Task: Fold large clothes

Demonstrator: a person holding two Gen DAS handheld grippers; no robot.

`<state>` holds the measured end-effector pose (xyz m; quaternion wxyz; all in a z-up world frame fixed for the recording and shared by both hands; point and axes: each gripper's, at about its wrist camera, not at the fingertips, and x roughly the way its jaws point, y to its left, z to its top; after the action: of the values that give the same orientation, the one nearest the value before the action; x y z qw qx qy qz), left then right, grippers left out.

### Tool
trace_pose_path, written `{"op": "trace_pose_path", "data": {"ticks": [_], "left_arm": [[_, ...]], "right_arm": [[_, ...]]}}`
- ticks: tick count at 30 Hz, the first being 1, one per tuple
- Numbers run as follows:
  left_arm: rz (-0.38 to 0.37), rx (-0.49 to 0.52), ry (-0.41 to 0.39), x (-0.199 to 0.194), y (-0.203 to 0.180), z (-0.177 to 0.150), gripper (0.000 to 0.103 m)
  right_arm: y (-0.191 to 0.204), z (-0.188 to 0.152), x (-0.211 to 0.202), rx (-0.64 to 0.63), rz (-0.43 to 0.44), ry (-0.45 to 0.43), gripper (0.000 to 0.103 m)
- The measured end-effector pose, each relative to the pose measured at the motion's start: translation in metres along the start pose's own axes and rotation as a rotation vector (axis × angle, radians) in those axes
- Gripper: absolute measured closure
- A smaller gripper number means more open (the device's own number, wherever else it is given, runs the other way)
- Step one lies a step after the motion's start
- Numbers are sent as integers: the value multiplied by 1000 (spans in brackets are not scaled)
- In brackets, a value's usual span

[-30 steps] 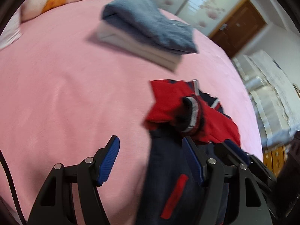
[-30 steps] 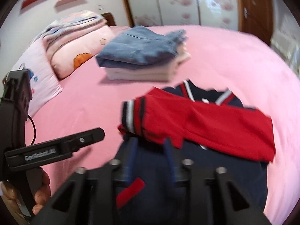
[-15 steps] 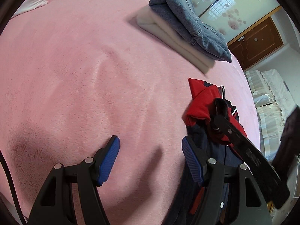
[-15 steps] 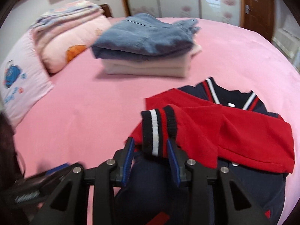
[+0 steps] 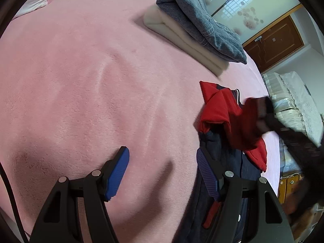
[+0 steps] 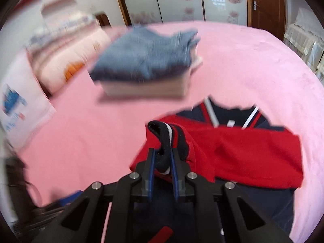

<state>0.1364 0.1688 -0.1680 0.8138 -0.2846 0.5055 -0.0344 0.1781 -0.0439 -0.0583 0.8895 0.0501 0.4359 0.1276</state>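
A navy and red jacket (image 6: 253,154) lies on the pink bed (image 6: 101,125), its red sleeves folded across the navy body. My right gripper (image 6: 163,154) is shut on the striped cuff (image 6: 162,129) of the near red sleeve and holds it lifted. In the left wrist view the jacket (image 5: 224,109) lies at the right, and my left gripper (image 5: 162,162) is open and empty over the bare pink bedspread, its right finger by the jacket's navy edge. The right gripper shows there as a dark blur (image 5: 283,125) over the red sleeve.
A stack of folded clothes, grey-blue jeans on cream fabric (image 5: 194,32), sits further back on the bed (image 6: 145,66). Pillows (image 6: 66,50) lie at the head end on the left. A wooden door (image 6: 265,6) and wardrobe stand behind.
My right gripper has lifted the striped cuff and carried it across the jacket, away from the left gripper. My left gripper has swung left off the jacket and stayed open.
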Motion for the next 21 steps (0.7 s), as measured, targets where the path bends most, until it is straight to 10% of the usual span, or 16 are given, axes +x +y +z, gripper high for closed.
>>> {"op": "trace_pose_path", "data": {"ticks": [5,10,21], "left_arm": [[-9,35,14,4,-17,-2,35],[-9,102,46,14,-40,-8,35],[12,164,89,31,-68,-13,35]], "right_arm": [[-77,9,-45,124,0,-64,88],[-177,-23,-39,296,-223,-2,85],[-209,-36,-4,453,28,76,59]]}}
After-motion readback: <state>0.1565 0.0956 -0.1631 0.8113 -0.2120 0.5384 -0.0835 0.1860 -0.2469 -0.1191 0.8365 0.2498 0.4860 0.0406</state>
